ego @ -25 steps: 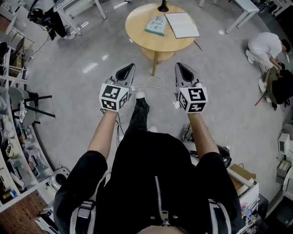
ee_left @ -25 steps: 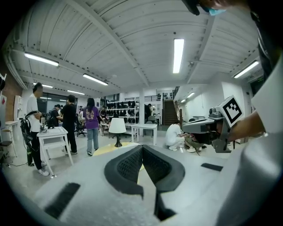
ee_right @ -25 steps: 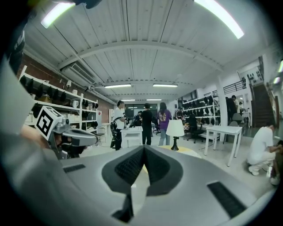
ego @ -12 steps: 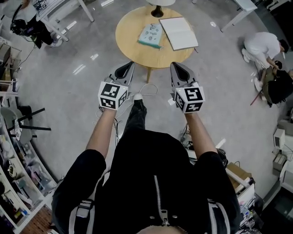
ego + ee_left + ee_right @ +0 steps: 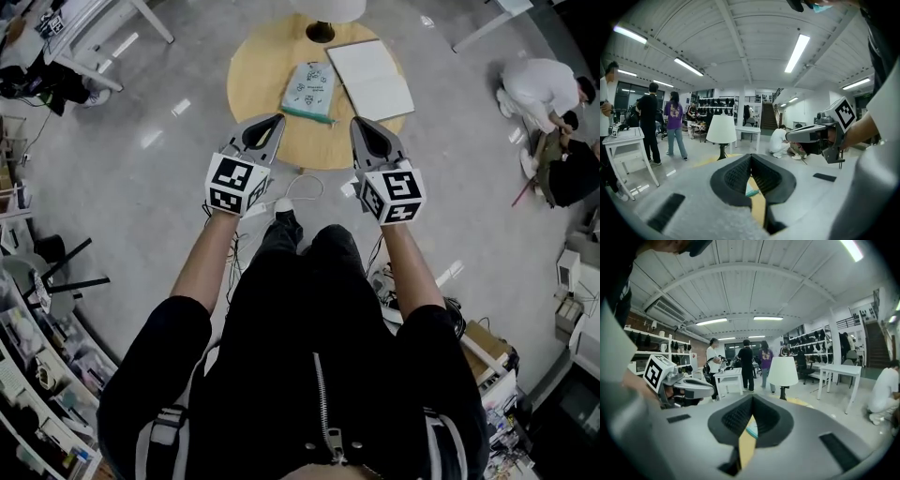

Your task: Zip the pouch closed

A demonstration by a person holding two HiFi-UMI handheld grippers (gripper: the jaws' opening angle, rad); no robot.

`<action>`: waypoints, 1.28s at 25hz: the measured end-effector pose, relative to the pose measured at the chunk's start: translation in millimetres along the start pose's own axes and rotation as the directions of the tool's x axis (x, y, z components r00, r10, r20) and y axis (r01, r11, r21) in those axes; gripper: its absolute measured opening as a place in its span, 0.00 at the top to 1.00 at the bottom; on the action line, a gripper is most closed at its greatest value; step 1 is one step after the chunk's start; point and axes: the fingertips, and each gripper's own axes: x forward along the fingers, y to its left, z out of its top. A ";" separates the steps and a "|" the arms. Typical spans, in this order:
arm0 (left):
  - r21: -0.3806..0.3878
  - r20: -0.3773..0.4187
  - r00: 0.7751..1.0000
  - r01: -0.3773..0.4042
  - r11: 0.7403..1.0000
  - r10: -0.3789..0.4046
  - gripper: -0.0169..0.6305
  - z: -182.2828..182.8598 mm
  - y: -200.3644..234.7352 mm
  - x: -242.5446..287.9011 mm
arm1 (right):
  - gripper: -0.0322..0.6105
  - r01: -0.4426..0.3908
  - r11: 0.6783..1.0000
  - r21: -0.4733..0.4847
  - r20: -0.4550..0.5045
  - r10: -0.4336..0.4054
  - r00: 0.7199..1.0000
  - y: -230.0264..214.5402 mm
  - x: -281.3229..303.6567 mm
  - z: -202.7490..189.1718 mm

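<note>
While pouch (image 5: pixel 309 89) lies on table (image 5: pixel 249 75), left hand-held gripper (image 5: pixel 277 119) and right hand-held gripper (image 5: pixel 357 122) (empty) hover closed.

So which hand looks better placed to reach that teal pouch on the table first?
Probably left, narrowly. The left fingers, shut and empty, point nearly at the pouch's near end; the right fingers point at the open notebook beside it.

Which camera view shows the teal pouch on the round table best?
The head view: the teal pouch lies in full view on the round table, beside a white notebook. Each gripper view shows only a teal sliver of it, low in the frame.
</note>
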 end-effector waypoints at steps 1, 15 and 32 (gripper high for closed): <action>-0.005 -0.006 1.000 0.005 1.000 -0.006 0.96 -2.2 2.9 6.9 | 0.95 -0.002 1.000 -0.008 -0.018 0.002 1.000 -3.8 6.4 -4.2; -0.100 -0.128 0.990 -0.072 0.992 0.059 0.96 -41.4 35.3 80.4 | 0.94 -0.173 0.980 -0.101 -0.281 0.139 0.950 -71.3 84.4 -115.1; -0.196 -0.256 0.954 -0.208 0.958 0.155 0.96 -102.6 51.3 71.7 | 0.76 -0.602 0.699 -0.386 -0.736 0.161 0.658 -89.1 128.0 -265.0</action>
